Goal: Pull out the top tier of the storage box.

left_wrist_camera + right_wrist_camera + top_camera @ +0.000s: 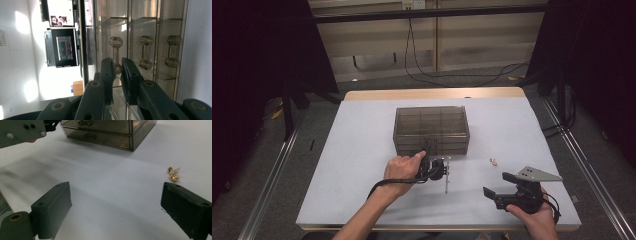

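High view: we see the drawer cabinet (431,131), a smoked see-through box, standing near the middle of the table (357,150) with its long axis running across the picture and its drawer fronts facing the person. The left tool (428,150) reaches its front face; the hand (402,169) and the tool body cover the jaw tips, so the contact point is hard to make out here. The right tool (497,185) lies well apart, near the table's near right corner, jaws spread. Between it and the cabinet sits a small gold item (493,161), too small to identify.

Left gripper view: the camera is rolled, so the cabinet appears turned on its side. We see three clear drawer handles, each a bar with a knob at both ends. The left tool (117,68) is clenched on the end knob of the first handle (115,53); the jaws cover part of that knob. The other two handles (146,52) stand free beside it.

Right gripper view: the right tool (116,200) is released, with bare table between its jaws. The gold item (173,173) resolves into small shiny pieces just beyond one jaw. The cabinet (110,132) is cut off at the top edge.
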